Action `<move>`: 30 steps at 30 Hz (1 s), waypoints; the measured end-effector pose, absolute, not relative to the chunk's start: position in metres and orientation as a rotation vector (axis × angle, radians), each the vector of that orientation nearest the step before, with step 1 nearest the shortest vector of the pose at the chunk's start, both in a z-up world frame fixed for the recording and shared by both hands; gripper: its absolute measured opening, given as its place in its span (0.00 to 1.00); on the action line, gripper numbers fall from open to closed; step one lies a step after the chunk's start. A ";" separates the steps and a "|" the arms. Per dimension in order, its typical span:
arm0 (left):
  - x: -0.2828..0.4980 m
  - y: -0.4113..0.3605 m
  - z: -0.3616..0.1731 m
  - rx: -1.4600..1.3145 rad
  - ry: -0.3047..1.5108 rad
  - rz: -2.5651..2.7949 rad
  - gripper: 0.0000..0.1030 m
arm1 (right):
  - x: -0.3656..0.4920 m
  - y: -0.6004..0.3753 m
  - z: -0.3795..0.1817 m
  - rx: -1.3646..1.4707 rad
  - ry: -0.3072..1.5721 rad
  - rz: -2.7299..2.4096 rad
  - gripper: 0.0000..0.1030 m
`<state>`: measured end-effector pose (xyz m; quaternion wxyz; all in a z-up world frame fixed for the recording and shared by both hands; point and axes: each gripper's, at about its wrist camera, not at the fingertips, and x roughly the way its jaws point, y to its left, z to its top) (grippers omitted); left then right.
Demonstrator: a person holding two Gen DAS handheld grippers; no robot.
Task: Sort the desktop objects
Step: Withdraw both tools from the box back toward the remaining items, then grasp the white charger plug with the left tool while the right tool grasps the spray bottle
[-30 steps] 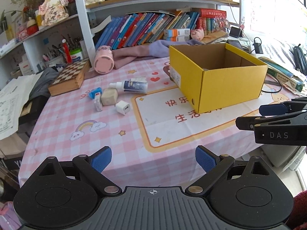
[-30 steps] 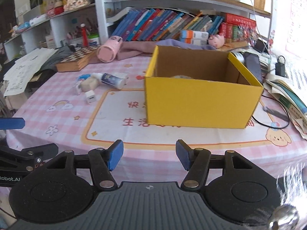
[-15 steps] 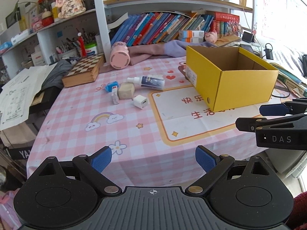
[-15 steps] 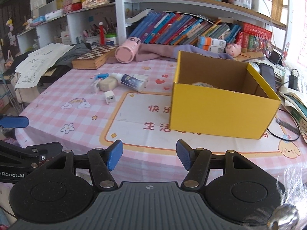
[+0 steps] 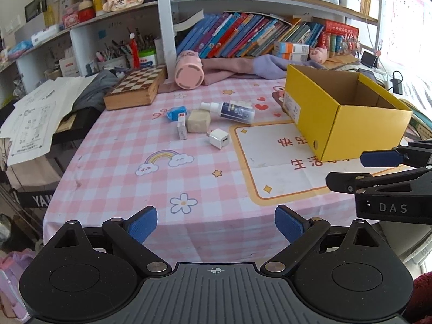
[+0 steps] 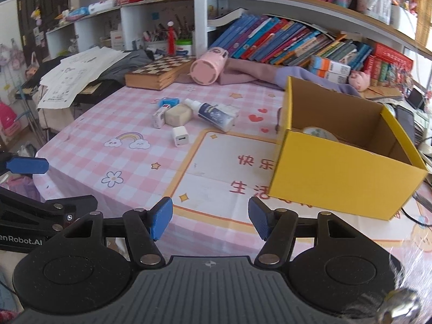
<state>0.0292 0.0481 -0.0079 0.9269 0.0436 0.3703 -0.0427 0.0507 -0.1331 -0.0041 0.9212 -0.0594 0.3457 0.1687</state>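
Note:
An open yellow cardboard box (image 5: 348,118) stands on the right of the pink checked tablecloth (image 5: 129,189); it also shows in the right wrist view (image 6: 343,170) with a tape roll (image 6: 318,132) inside. Left of it lie a white spray bottle (image 5: 232,111), a beige block (image 5: 198,121), a white charger cube (image 5: 219,138), a small white-red box (image 5: 182,127) and a blue packet (image 5: 175,112). My left gripper (image 5: 215,225) is open and empty above the table's front edge. My right gripper (image 6: 210,217) is open and empty, right of the left.
A wooden chess box (image 5: 135,87) and a pink tumbler on its side (image 5: 188,70) lie at the back, with pink-purple cloth (image 5: 243,68). Bookshelves (image 5: 256,37) rise behind. Papers (image 5: 40,110) lie at the left. Cables and books (image 6: 421,135) sit to the right.
Both grippers have drawn back and to the left from the table. The box and small objects look farther away. Both stay open and empty.

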 end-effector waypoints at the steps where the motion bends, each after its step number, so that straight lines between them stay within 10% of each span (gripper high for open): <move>1: 0.032 0.048 -0.009 0.089 0.764 -0.087 0.93 | 0.054 -0.132 -0.004 -0.127 0.711 0.353 0.58; 30: 0.182 0.025 -0.047 0.052 0.833 -0.105 0.86 | 0.246 -0.102 0.002 -0.128 0.772 0.436 0.53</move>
